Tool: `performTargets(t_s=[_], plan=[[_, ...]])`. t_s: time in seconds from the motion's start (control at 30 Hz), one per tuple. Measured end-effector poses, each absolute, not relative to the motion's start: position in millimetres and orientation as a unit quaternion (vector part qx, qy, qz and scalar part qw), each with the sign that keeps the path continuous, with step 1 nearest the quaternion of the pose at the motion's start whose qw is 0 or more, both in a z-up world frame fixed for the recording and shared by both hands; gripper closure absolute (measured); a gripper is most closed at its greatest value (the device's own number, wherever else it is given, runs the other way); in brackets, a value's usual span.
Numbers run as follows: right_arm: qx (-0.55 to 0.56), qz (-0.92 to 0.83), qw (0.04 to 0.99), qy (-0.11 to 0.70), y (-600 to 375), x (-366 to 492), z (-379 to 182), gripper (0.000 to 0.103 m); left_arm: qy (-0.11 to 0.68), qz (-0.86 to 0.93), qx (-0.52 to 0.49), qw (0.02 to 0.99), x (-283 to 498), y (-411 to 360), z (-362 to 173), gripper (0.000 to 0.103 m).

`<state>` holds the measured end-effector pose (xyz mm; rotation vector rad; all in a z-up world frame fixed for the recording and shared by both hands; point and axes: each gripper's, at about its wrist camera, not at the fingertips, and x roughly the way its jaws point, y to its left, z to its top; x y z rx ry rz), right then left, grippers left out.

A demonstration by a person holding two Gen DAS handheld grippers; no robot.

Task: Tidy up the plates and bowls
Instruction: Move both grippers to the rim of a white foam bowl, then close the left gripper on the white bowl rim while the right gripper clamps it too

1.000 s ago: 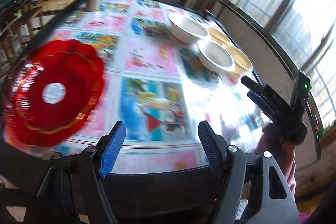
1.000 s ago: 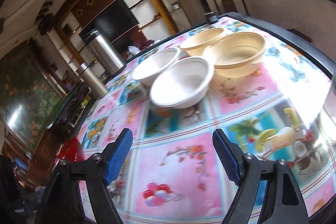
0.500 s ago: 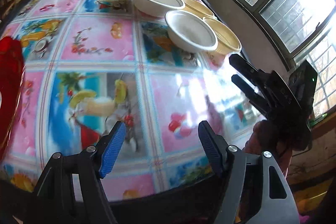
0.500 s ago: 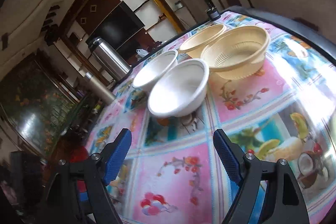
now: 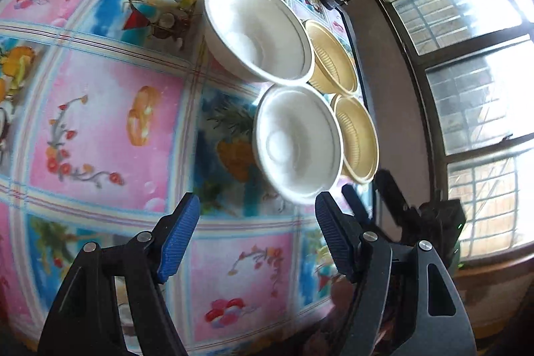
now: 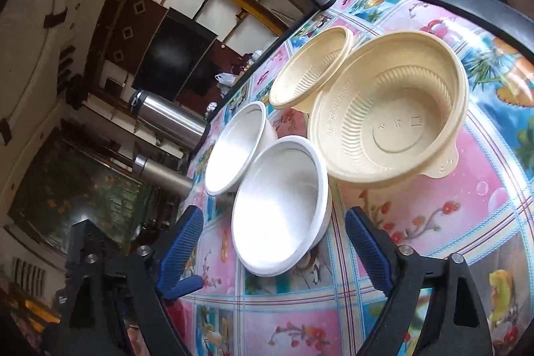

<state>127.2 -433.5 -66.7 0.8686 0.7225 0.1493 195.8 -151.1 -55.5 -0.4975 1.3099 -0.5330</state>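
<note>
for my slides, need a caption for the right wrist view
Open right tongs approach the near white bowl beside two tan bowls.

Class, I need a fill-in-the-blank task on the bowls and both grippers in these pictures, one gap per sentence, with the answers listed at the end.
1. Besides two white bowls, the table holds ____ tan bowls.
2. The near tan bowl has a ribbed inner wall; the near white bowl has a ____ one.
3. The jaws of the left gripper and the right gripper are both ____.
4. Each bowl contains ____.

Answers: two; smooth; open; nothing
</note>
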Motion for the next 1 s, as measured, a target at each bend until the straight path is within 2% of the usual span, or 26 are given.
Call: performTargets(t_s=[0.07,0.33,0.43,0.5,0.53,0.6,0.67,0.77,0.83,0.93,1.0], plan=[[0.424,0.082,0.832,0.349,-433.3,128.8,-71.0,0.005,0.593,-0.242,-0.232,0.732,205.3,-158.4,-56.2,0.032],[0.468,0.088,0.801,0.361,-443.5,138.5,-91.6,0.009,0.582,-0.239,-0.249,0.737,229.6,-179.2,-71.5,0.032],[0.464,0.076,0.802,0.368,-442.7,142.6,-94.4,0.024,0.574,-0.236,-0.254,0.742,233.9,-182.3,-75.4,0.032],[0.455,0.066,0.806,0.374,-439.9,146.2,-95.2,0.039,0.571,-0.234,-0.251,0.746,235.4,-185.6,-76.6,0.032],[0.453,0.063,0.804,0.38,-438.3,148.4,-97.2,0.042,0.569,-0.233,-0.249,0.748,235.9,-187.0,-77.1,0.032],[0.457,0.062,0.798,0.388,-438.6,151.5,-102.2,0.054,0.564,-0.233,-0.244,0.754,236.7,-190.0,-76.5,0.032],[0.464,0.052,0.795,0.388,-441.7,150.9,-105.4,0.057,0.551,-0.223,-0.238,0.768,235.8,-189.6,-73.6,0.032],[0.477,0.044,0.794,0.373,-448.2,148.1,-105.3,0.057,0.543,-0.213,-0.223,0.781,236.3,-190.7,-72.9,0.045],[0.479,0.043,0.794,0.373,-447.8,149.0,-105.9,0.058,0.547,-0.212,-0.223,0.778,237.6,-192.5,-76.8,0.058],[0.476,0.04,0.792,0.38,-445.8,151.3,-109.3,0.072,0.554,-0.203,-0.211,0.78,237.4,-194.4,-83.1,0.077],[0.476,0.033,0.791,0.383,-448.4,152.5,-112.8,0.085,0.556,-0.2,-0.218,0.777,236.3,-193.2,-88.4,0.084]])
